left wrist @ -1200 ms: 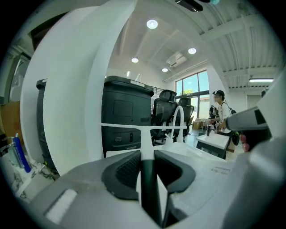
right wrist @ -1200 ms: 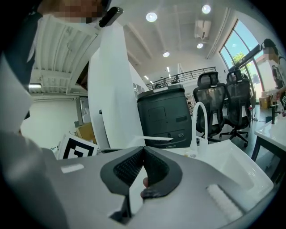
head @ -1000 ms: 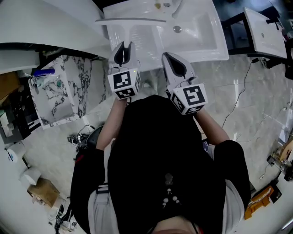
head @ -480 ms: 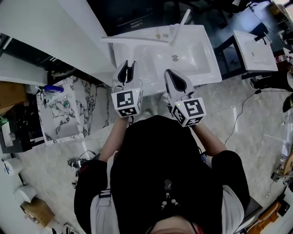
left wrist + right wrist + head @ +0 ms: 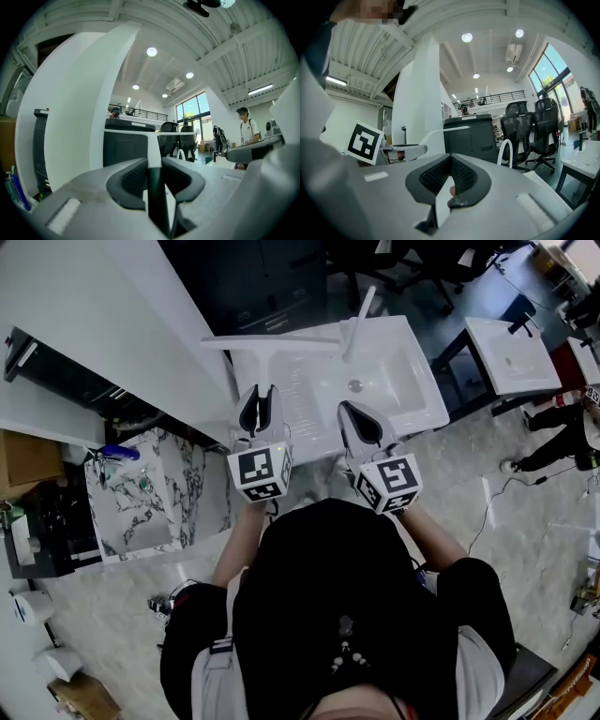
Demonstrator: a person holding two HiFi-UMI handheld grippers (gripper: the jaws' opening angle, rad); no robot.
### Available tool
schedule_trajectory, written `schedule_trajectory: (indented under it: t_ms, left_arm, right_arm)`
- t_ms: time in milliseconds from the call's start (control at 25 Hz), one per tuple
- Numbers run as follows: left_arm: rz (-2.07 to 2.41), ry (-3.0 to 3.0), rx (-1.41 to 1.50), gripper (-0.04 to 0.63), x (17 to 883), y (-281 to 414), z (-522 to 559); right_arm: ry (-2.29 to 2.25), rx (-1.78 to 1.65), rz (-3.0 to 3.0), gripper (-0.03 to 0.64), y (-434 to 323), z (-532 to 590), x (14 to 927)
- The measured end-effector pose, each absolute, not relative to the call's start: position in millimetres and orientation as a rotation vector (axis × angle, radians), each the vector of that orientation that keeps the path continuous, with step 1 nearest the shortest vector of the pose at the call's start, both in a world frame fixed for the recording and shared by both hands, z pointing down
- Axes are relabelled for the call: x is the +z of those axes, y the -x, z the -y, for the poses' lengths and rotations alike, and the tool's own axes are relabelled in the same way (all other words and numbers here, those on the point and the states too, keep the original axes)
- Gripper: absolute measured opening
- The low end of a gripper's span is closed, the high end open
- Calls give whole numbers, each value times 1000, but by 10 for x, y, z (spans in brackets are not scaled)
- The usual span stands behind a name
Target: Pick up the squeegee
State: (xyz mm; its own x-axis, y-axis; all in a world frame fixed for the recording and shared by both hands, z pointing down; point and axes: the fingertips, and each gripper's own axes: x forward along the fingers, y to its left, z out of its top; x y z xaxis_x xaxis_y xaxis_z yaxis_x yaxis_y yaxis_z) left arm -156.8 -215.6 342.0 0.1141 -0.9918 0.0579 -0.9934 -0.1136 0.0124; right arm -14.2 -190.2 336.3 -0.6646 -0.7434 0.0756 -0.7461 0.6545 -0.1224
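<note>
Two sinks lie farther below me than a second ago: the near sink [image 5: 417, 395] and the far sink [image 5: 511, 357]. My left gripper [image 5: 258, 392] clamps the one squeegee [image 5: 272, 343] by its handle over the near sink. My right gripper [image 5: 349, 411] has its fingers pressed together, empty.

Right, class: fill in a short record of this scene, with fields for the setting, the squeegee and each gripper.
setting: white sink with tap, seen from above
squeegee: held over the sink, blade farthest from the person
left gripper: shut on the squeegee's handle
right gripper: shut, nothing visibly held, beside the left one
</note>
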Motion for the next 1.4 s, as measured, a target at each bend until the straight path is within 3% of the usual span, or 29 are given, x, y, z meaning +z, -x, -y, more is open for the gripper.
schedule_trajectory:
  t_ms: [1400]
  left_arm:
    - [2091,-2300,36,104,3334,1655,1902]
  right_arm:
    - [-1192,154,2888,1,315,1747,3251]
